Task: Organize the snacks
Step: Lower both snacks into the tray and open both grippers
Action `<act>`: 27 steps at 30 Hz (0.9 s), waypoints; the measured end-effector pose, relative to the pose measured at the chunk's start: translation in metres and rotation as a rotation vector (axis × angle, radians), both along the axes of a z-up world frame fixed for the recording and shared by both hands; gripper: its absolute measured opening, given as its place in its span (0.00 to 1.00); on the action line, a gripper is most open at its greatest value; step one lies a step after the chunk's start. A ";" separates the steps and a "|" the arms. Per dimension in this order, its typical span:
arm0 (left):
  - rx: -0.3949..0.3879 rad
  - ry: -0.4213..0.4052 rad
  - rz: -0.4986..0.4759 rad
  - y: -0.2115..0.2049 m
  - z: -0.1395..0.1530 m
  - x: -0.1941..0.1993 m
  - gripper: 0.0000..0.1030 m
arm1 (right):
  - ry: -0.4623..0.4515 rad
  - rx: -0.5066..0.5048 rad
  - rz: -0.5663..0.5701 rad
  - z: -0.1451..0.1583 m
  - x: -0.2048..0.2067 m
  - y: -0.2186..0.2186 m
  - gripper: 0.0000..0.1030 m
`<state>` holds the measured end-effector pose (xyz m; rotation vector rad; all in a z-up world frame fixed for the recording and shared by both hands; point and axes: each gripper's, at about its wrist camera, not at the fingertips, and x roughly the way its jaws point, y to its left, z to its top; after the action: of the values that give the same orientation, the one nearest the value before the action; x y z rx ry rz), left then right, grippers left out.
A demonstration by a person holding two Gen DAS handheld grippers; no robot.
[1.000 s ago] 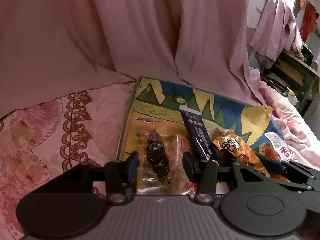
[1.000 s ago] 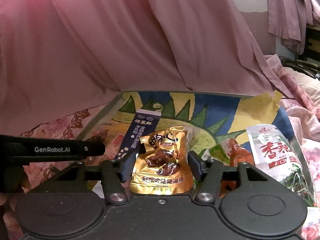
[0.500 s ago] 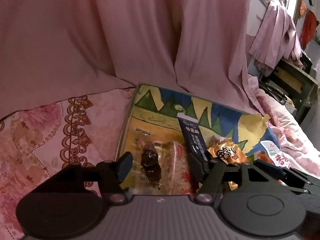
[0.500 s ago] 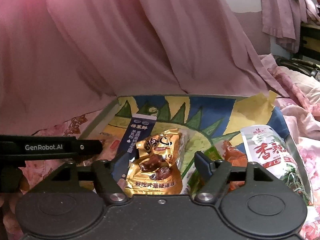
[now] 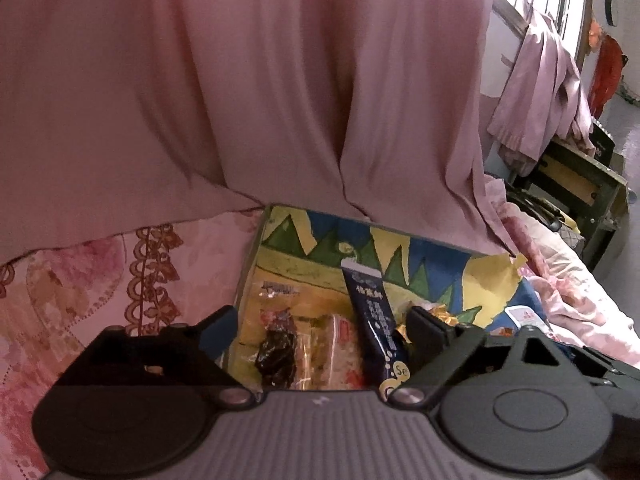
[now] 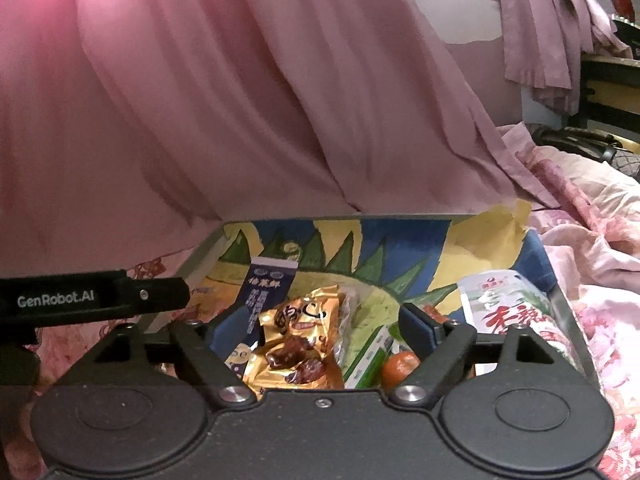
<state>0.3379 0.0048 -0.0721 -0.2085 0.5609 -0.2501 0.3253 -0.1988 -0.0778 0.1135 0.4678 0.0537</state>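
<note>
Left tongs (image 5: 320, 330): spread wide, holding nothing, level above clear packet (image 5: 280, 350).
Right tongs (image 6: 320, 326): spread wide, holding nothing, above gold packet (image 6: 298, 344).

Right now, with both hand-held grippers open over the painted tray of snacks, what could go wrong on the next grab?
1. The right hand-held gripper spans the gold packet, with the navy packet against its left finger; closing could pinch both.
2. The left hand-held gripper frames a clear packet overlapping its neighbours; its slick film may slip or drag them.
3. The orange fruit by the right finger could roll if nudged.
</note>
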 end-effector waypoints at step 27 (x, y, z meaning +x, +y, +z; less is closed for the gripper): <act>0.005 -0.108 0.152 0.009 0.021 -0.030 1.00 | -0.109 0.061 -0.082 0.036 -0.030 -0.021 0.99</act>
<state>0.3077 0.0137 -0.0509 -0.2301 0.4360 -0.1113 0.2949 -0.2198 -0.0422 0.1883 0.3526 -0.0065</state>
